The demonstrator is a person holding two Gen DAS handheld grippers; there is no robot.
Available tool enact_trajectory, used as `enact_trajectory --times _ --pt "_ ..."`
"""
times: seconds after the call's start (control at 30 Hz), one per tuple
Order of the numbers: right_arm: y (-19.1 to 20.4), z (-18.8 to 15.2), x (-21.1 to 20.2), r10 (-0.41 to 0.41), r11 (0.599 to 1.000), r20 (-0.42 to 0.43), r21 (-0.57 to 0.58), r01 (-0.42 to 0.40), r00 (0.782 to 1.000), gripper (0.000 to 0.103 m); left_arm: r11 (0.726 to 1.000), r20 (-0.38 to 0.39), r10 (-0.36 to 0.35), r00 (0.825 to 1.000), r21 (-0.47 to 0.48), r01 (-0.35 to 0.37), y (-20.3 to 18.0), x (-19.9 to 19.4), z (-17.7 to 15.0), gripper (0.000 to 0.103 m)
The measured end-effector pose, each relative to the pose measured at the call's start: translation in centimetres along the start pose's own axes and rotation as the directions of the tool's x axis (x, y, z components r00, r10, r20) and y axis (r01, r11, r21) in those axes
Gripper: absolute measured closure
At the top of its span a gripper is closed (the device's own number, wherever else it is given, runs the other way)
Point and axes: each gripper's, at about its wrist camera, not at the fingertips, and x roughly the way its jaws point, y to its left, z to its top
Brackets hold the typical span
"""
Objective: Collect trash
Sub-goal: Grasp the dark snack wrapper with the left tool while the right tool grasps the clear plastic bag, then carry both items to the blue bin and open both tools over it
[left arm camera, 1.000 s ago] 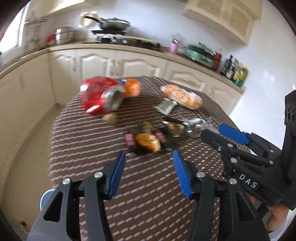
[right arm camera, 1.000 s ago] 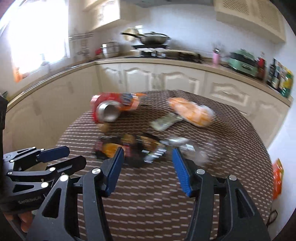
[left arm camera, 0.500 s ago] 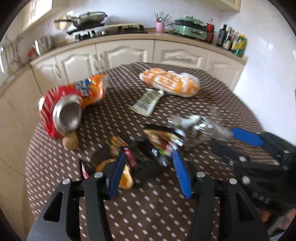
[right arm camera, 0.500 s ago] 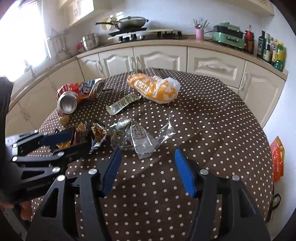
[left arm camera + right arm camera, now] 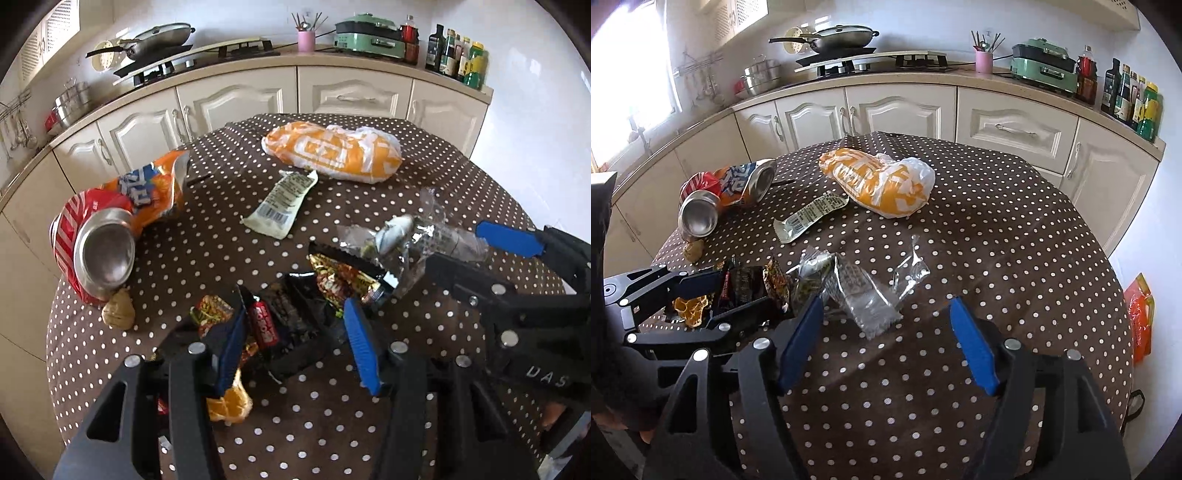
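The step in hand looked like the first pick-up: both tools were lowered over the litter on the polka-dot surface (image 5: pixel 1015 229), and nothing had been lifted yet. The left hand-held gripper (image 5: pixel 295 343) stood wide open and held nothing, its blue fingers straddling a pile of dark snack wrappers (image 5: pixel 291 314) with an orange peel scrap (image 5: pixel 231 406) just beside one finger. The right hand-held gripper (image 5: pixel 886 343) was likewise spread wide and empty, poised just short of a crumpled clear plastic wrapper (image 5: pixel 864 295).

Farther back lay a crushed red can (image 5: pixel 92 243) touching an orange can (image 5: pixel 155 192), a nut-like lump (image 5: pixel 118 314) beside them, a pale sachet (image 5: pixel 284 206) and an orange-and-white plastic bag (image 5: pixel 332 151).

Next, each tool probably needed to press down and close on its thin, slippery film, low enough to catch it against the cloth.
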Motion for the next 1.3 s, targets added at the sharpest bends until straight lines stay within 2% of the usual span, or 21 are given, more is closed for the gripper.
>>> enact_trajectory --times 0.03,0.07,0.27,0.43,0.57,0.63,0.73,0.97,1.13,1.3 --pt "-0.1 0.0 0.1 0.005 1.000 -0.005 0.004 -0.005 1.000 0.034 1.000 0.003 -0.007 1.000 -0.005 0.007 0.1 0.0 0.0 0.055" --pt "-0.1 0.1 0.2 0.009 1.000 -0.008 0.005 -0.009 1.000 0.034 1.000 0.002 -0.015 1.000 -0.011 0.015 0.2 0.0 0.1 0.071" --pt "0.1 0.3 0.6 0.022 1.000 -0.011 0.010 -0.022 1.000 0.034 0.996 0.044 -0.069 0.997 -0.057 0.072 0.6 -0.5 0.0 0.091" --pt "-0.2 0.9 0.9 0.019 0.999 -0.002 0.046 -0.019 1.000 0.034 0.989 0.091 -0.085 0.992 -0.113 0.095 1.5 -1.5 -0.4 0.095" --pt "-0.8 1.5 1.5 0.059 0.993 0.005 0.098 -0.059 0.998 0.034 0.982 0.150 -0.053 0.987 -0.169 0.078 2.4 -2.8 -0.5 0.095" --pt "-0.9 1.8 2.0 0.082 0.990 -0.002 0.114 -0.081 0.997 0.036 0.984 0.157 -0.042 0.987 -0.167 0.069 2.3 -3.2 -0.4 0.095" --pt "-0.5 2.0 1.9 0.094 0.990 0.014 0.102 -0.095 0.995 0.058 0.983 0.163 -0.024 0.986 -0.174 0.053 2.6 -3.5 -0.5 0.095" --pt "0.8 2.1 0.0 0.075 0.996 0.081 0.048 -0.079 0.994 0.066 0.970 0.174 -0.020 0.985 -0.237 0.061 4.6 -4.6 -1.3 0.095" --pt "3.6 2.4 -3.0 0.090 0.996 0.148 -0.017 -0.089 0.985 0.066 0.953 0.229 -0.018 0.973 -0.292 0.087 6.6 -7.6 -2.6 0.095" --pt "8.6 2.3 -5.3 0.171 0.984 0.176 -0.088 -0.157 0.970 0.066 0.933 0.291 0.032 0.956 -0.352 0.076 9.9 -11.9 -5.1 0.095"
